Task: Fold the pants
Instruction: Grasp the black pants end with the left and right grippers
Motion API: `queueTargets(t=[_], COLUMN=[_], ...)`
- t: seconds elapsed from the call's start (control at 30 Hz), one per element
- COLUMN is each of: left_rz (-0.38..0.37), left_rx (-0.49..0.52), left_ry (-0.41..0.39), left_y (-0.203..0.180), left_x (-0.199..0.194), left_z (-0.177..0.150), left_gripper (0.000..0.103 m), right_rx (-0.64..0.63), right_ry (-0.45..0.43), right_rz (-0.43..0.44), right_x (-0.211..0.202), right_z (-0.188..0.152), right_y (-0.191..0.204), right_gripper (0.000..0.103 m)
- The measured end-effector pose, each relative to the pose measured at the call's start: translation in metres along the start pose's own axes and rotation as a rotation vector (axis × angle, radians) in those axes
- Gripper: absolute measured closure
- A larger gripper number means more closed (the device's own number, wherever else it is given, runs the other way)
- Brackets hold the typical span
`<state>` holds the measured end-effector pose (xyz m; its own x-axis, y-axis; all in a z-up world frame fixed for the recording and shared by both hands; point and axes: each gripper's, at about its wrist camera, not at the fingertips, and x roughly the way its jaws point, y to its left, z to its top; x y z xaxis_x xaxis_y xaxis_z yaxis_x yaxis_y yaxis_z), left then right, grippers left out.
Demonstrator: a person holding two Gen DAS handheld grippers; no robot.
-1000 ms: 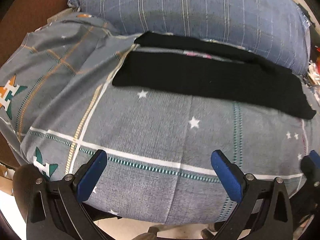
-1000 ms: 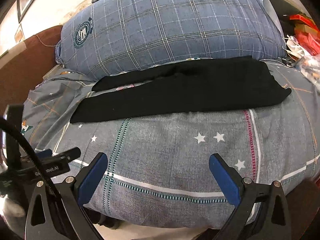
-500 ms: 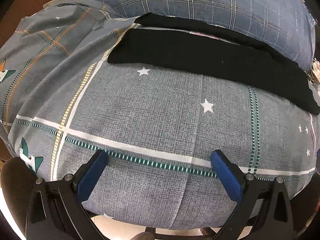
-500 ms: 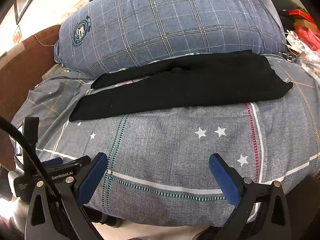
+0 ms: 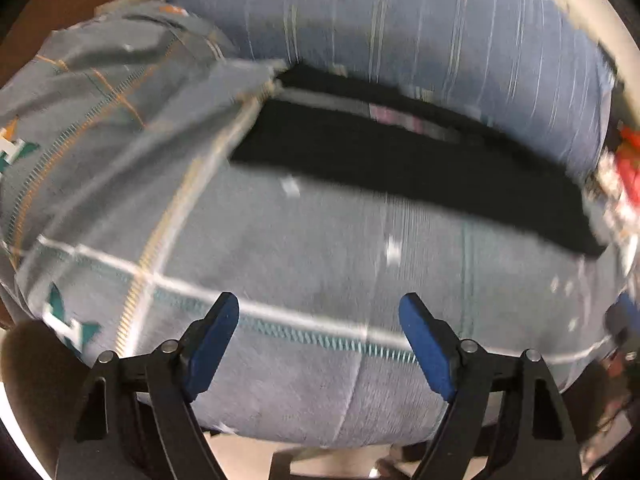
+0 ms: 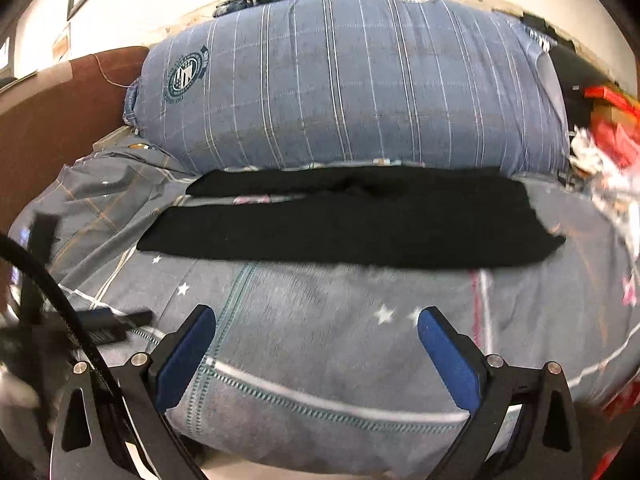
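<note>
No lettering on the quilt's round crest (image 6: 185, 73) is legible. Your black pants (image 6: 360, 224) lie flat by it. Left gripper (image 5: 320, 312), just narrowing, and right gripper (image 6: 316, 320) gape empty over bare bedspread (image 6: 320, 380).

Even indoor light; heavy motion blur in the left view, milder in the right; fisheye-bent edges

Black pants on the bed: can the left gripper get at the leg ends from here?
Probably yes. The left gripper is open and empty, and only bare bedsheet lies between it and the black pants.
</note>
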<state>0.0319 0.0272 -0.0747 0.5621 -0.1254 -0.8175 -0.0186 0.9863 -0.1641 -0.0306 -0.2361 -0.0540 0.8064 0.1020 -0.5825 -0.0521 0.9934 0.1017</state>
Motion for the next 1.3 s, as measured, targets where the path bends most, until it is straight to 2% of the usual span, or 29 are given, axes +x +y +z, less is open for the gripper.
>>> queueTargets(t=[0.07, 0.17, 0.3, 0.43, 0.57, 0.6, 0.63, 0.77, 0.8, 0.87, 0.9, 0.93, 0.97, 1.03, 1.07, 1.1, 1.13, 1.23, 1.3], left_rz=[-0.028, -0.022, -0.001, -0.023, -0.066, -0.071, -0.055, -0.068, -0.073, -0.039, -0.046, -0.049, -0.050, -0.101, -0.126, -0.156, -0.180, -0.275, -0.309], left_rx=[-0.013, -0.027, -0.040, -0.054, -0.076, -0.076, -0.058, 0.011, 0.028, 0.070, 0.071, 0.050, 0.037, -0.009, -0.035, -0.069, -0.094, -0.192, -0.216], left_ry=[-0.032, -0.029, -0.011, 0.031, 0.101, 0.120, 0.101, 0.106, 0.111, 0.110, 0.118, 0.126, 0.133, 0.153, 0.161, 0.170, 0.173, 0.172, 0.154], left_y=[0.011, 0.030, 0.058, 0.081, 0.088, 0.087, 0.082, 0.061, 0.055, 0.043, 0.040, 0.041, 0.043, 0.052, 0.057, 0.064, 0.067, 0.082, 0.085], left_x=[-0.010, -0.006, 0.013, 0.050, 0.083, 0.092, 0.093, 0.102, 0.104, 0.104, 0.103, 0.101, 0.100, 0.099, 0.097, 0.094, 0.092, 0.083, 0.075], left_z=[0.013, 0.036, 0.067, 0.101, 0.110, 0.112, 0.114, 0.120, 0.122, 0.125, 0.127, 0.130, 0.131, 0.134, 0.135, 0.135, 0.134, 0.138, 0.139], left_gripper=[0.020, 0.021, 0.020, 0.020, 0.020, 0.020, 0.017, 0.018, 0.024, 0.084, 0.088, 0.096, 0.096, 0.096, 0.097, 0.097, 0.097, 0.097, 0.097], right_rx=[0.028, 0.129, 0.267, 0.408, 0.628, 0.657, 0.681, 0.734, 0.741, 0.744, 0.743, 0.741, 0.743, 0.738, 0.738, 0.743, 0.753, 0.758, 0.746], right_ry=[0.004, 0.040, 0.082, 0.098, 0.105, 0.105, 0.106, 0.131, 0.143, 0.159, 0.168, 0.176, 0.189, 0.189, 0.177, 0.172, 0.169, 0.141, 0.127], right_rz=[-0.019, -0.041, -0.055, -0.076, -0.026, -0.025, -0.028, -0.054, -0.051, -0.044, -0.035, -0.028, -0.019, -0.034, -0.021, -0.003, 0.016, 0.060, 0.077], right_x=[-0.001, 0.002, 0.010, 0.016, 0.023, 0.026, 0.029, 0.050, 0.059, 0.072, 0.080, 0.087, 0.096, 0.101, 0.100, 0.098, 0.096, 0.082, 0.075], right_z=[0.006, 0.015, 0.026, 0.035, 0.033, 0.033, 0.033, 0.035, 0.036, 0.038, 0.040, 0.042, 0.046, 0.048, 0.049, 0.048, 0.049, 0.054, 0.059], right_y=[-0.013, -0.050, -0.113, -0.179, -0.243, -0.252, -0.261, -0.283, -0.284, -0.282, -0.281, -0.281, -0.276, -0.276, -0.277, -0.278, -0.280, -0.285, -0.285], right_gripper=[0.000, 0.000, 0.004, 0.010, 0.011, 0.012, 0.012, 0.012, 0.013, 0.017, 0.023, 0.034, 0.041, 0.062, 0.069, 0.084, 0.091, 0.092, 0.093])
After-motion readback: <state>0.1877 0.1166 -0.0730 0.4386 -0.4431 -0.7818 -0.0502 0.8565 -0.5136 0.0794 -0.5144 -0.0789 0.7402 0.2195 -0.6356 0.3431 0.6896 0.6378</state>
